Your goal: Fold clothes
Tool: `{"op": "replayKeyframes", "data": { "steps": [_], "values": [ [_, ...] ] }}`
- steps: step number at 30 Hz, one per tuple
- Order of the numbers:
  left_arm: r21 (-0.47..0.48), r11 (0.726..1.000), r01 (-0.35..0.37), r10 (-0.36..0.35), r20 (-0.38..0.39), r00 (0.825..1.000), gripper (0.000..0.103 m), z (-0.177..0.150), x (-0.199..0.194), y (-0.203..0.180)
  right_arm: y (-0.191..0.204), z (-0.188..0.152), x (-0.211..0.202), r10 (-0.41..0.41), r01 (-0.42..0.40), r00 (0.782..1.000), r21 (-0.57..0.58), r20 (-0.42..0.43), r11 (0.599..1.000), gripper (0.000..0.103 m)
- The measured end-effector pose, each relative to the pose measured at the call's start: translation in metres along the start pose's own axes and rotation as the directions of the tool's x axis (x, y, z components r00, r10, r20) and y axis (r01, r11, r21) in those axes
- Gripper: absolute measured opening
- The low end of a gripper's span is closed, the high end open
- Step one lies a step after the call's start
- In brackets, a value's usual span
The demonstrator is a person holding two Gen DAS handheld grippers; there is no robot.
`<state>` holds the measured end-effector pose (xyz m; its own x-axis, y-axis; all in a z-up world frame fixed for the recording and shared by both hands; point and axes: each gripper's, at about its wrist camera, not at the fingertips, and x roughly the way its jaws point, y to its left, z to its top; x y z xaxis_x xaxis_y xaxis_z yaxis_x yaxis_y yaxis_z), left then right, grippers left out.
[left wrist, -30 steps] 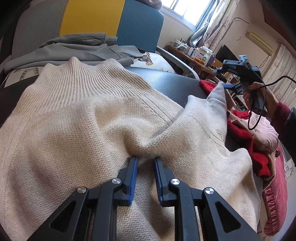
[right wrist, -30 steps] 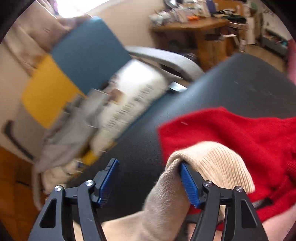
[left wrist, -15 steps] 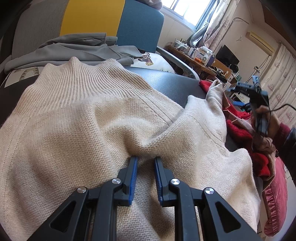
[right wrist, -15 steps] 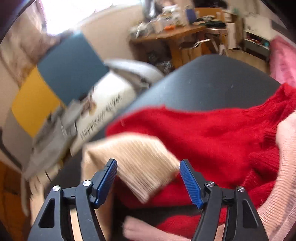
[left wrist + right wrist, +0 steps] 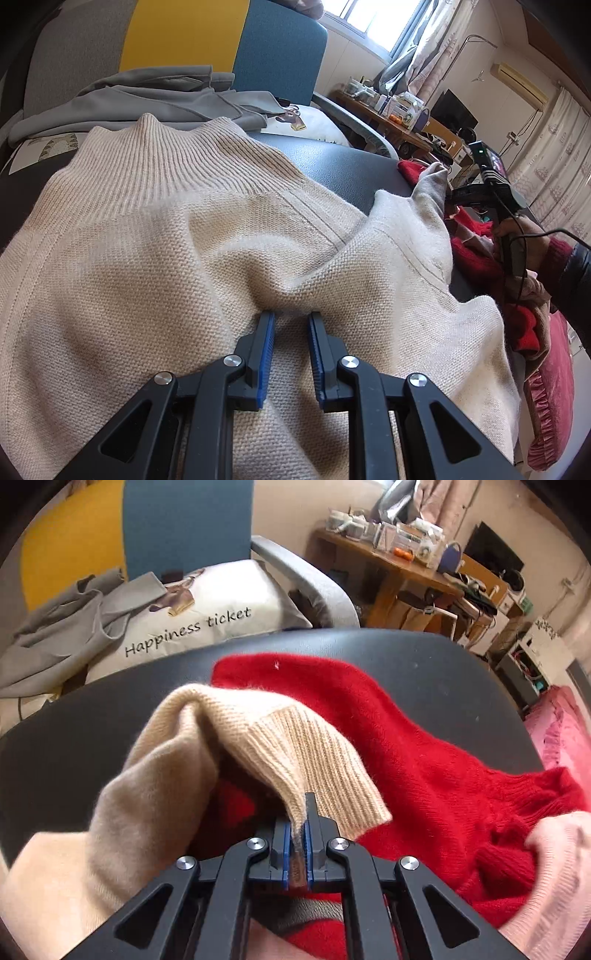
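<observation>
Beige sweater (image 5: 184,240) lies spread on black worktop (image 5: 424,657). Left gripper (image 5: 290,343) pinches a fold of its body; right gripper (image 5: 299,834) is clamped on its ribbed cuff (image 5: 295,749) over red sweater (image 5: 424,746).

sweater (image 5: 155,236): beige, ribbed collar | jumper (image 5: 424,738): red | cushion (image 5: 550,387): pink
</observation>
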<state>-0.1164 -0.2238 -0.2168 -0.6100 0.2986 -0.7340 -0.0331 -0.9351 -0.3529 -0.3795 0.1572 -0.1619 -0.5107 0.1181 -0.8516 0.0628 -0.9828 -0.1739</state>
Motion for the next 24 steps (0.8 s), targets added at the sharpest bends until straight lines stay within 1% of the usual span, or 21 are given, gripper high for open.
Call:
{"op": "replayKeyframes", "data": {
  "steps": [2,8,10,13,15,17,18,21,24],
  "values": [
    [-0.003,1.000,0.004,-0.004,0.000,1.000,0.017,0.000,0.000,0.001,-0.001,0.003,-0.017,-0.002,0.003,1.000,-0.045,0.012,0.999,0.006],
    [-0.009,1.000,0.015,-0.015,0.002,1.000,0.017,0.001,0.000,0.003,-0.030,-0.003,-0.103,-0.033,0.035,0.999,-0.197,0.014,0.980,0.006],
    [-0.011,1.000,0.018,-0.018,0.002,1.000,0.017,0.001,0.000,0.003,-0.040,-0.008,-0.134,-0.073,0.075,0.997,-0.260,0.016,0.963,0.006],
    [-0.013,1.000,0.022,-0.022,0.002,1.000,0.017,0.001,0.000,0.004,-0.052,-0.016,-0.177,-0.137,0.137,0.990,-0.349,0.026,0.927,0.006],
    [-0.014,1.000,0.024,-0.024,0.002,1.000,0.017,0.001,0.000,0.004,-0.060,-0.019,-0.200,-0.163,0.162,0.986,-0.379,0.029,0.911,0.006],
    [-0.016,0.999,0.028,-0.028,0.002,1.000,0.017,0.001,0.000,0.005,-0.070,-0.026,-0.227,-0.160,0.153,0.987,-0.383,0.014,0.911,0.006],
    [-0.018,0.999,0.031,-0.031,0.002,1.000,0.017,0.001,0.000,0.005,-0.076,-0.028,-0.236,-0.146,0.135,0.989,-0.374,-0.001,0.917,0.006],
    [-0.022,0.999,0.036,-0.036,0.003,0.999,0.017,0.000,0.000,0.004,-0.099,-0.023,-0.245,-0.065,0.058,0.998,-0.258,-0.020,0.964,0.006],
    [-0.023,0.999,0.039,-0.039,0.003,0.999,0.017,0.000,0.000,0.003,-0.124,-0.017,-0.253,0.016,-0.020,0.999,-0.135,-0.029,0.991,0.006]
  ]
}}
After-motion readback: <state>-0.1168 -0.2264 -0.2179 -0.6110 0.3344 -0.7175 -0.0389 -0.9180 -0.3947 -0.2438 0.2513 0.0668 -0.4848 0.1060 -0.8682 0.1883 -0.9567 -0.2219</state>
